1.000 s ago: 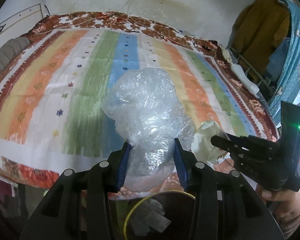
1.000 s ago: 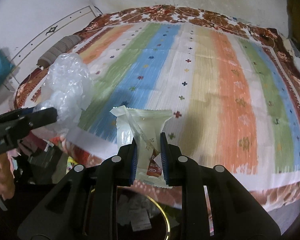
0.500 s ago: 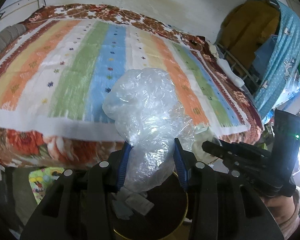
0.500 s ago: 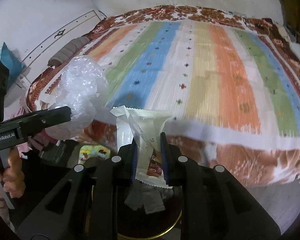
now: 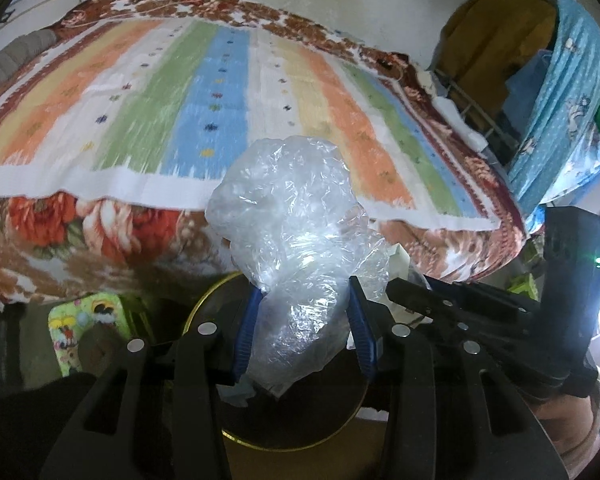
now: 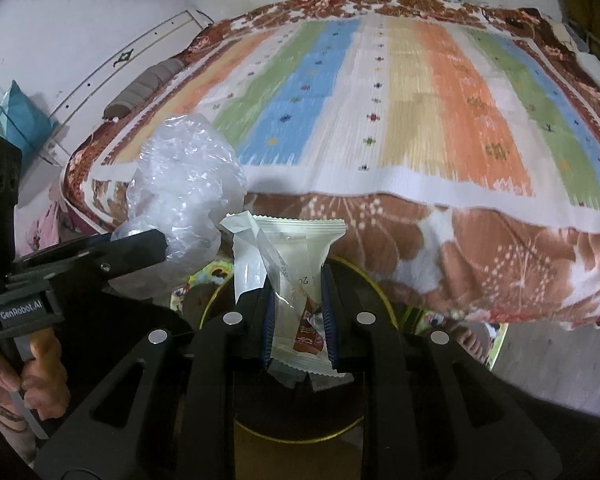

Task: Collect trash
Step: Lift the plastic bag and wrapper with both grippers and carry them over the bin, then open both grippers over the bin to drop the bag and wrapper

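Note:
My left gripper [image 5: 305, 322] is shut on a crumpled clear plastic bag [image 5: 296, 232], held over a round dark bin with a yellow rim [image 5: 204, 304]. The bag also shows in the right wrist view [image 6: 180, 184]. My right gripper [image 6: 298, 320] is shut on a cream snack wrapper [image 6: 288, 256] with a red patch low down, held above the same bin [image 6: 380, 292]. The right gripper shows at the right of the left wrist view [image 5: 480, 312]. Pale scraps of trash lie inside the bin.
A bed with a striped spread [image 5: 228, 92] and floral blanket edge [image 6: 480, 256] stands just beyond the bin. A green cartoon-print item [image 5: 68, 328] sits on the floor left of the bin. Clothes [image 5: 560, 92] hang at the right.
Both grippers have drawn back from over the bed and dropped lower, each still holding its piece. The bin now lies directly beneath them.

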`<state>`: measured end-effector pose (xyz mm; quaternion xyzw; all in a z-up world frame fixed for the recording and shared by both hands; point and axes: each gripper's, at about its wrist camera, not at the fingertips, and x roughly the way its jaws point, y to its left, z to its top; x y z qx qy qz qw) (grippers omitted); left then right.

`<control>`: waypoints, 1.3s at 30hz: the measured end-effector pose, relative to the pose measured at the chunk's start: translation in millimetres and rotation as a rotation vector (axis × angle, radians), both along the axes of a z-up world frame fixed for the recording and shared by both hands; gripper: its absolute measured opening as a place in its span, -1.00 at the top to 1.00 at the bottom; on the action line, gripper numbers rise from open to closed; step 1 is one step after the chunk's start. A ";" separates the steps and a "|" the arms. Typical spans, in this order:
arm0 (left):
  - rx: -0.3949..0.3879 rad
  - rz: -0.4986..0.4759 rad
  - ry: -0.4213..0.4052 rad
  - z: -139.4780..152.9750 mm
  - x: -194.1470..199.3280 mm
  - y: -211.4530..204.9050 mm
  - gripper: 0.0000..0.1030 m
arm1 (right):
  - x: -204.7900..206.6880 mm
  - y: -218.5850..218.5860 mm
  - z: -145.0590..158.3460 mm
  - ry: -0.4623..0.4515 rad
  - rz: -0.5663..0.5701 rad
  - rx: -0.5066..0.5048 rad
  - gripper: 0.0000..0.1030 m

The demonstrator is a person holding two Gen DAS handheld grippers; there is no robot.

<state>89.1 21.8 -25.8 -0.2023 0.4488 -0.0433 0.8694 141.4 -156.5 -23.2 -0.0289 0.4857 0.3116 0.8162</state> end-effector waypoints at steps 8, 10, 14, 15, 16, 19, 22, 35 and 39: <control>-0.016 0.016 0.054 -15.8 -12.0 -4.0 0.19 | -10.9 3.5 -19.1 0.048 -0.003 -0.036 0.57; 0.002 0.023 0.077 -20.2 -12.2 -4.7 0.18 | -11.0 3.0 -24.0 0.063 -0.013 -0.045 0.47; 0.001 0.029 0.106 -26.5 -7.9 -3.6 0.01 | -8.9 3.2 -29.8 0.072 -0.036 -0.064 -0.15; -0.004 0.030 0.113 -28.5 -6.1 -3.2 -0.21 | -8.1 3.3 -30.5 0.073 -0.039 -0.065 -0.24; -0.012 0.034 0.120 -31.0 -4.2 -2.5 -0.32 | -7.0 3.2 -31.4 0.080 -0.042 -0.057 -0.35; -0.026 0.045 0.131 -33.9 -2.0 -0.2 -0.39 | -4.8 2.7 -33.3 0.105 -0.039 -0.040 -0.36; -0.020 0.053 0.129 -32.9 -3.9 0.6 -0.40 | -6.8 1.1 -31.1 0.096 -0.031 -0.037 -0.42; -0.009 -0.010 0.055 -6.3 -35.5 11.5 -0.51 | -33.5 -23.9 -0.1 -0.029 0.008 -0.010 -0.60; 0.019 -0.022 -0.028 6.7 -57.1 7.3 -0.76 | -56.7 -37.2 16.4 -0.111 0.013 0.040 -0.76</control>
